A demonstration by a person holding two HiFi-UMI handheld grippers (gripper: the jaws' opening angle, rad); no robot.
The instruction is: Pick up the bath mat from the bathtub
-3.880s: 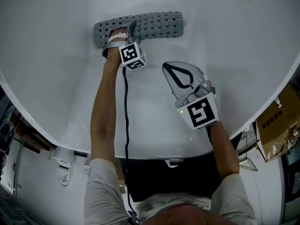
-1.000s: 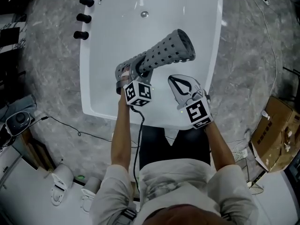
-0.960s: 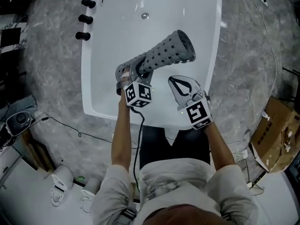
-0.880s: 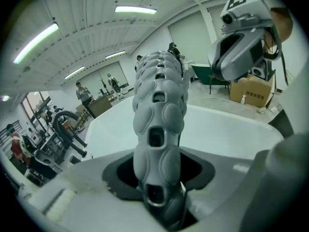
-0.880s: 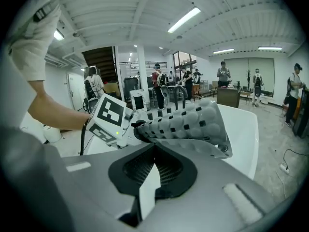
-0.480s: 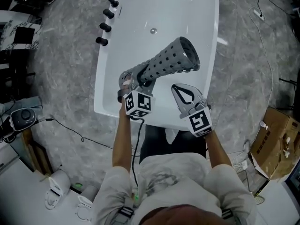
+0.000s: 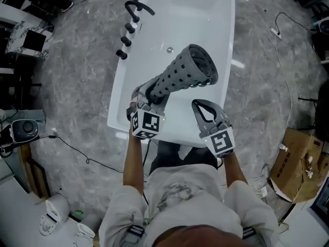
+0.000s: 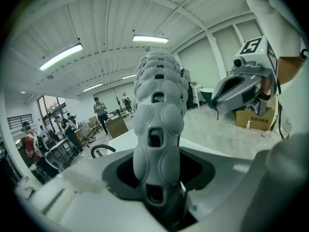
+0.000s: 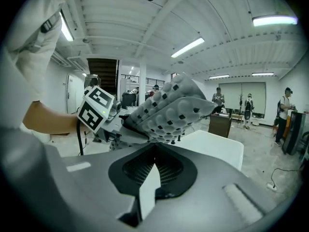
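Over the bathtub (image 7: 195, 9) | I've lifted higher since a second ago | rolled bath mat (image 7: 180, 76) now well clear of the tub | left gripper (image 7: 149, 94) clamped on its near end | right gripper (image 7: 199, 105) closed, empty | pickup looks essentially done.

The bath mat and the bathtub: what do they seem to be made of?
Bath mat: probably soft rubber or silicone, matte grey; it curls into a tube, with bumps and holes. Bathtub: glossy white, perhaps acrylic or enamel; its smooth surface reflects light.
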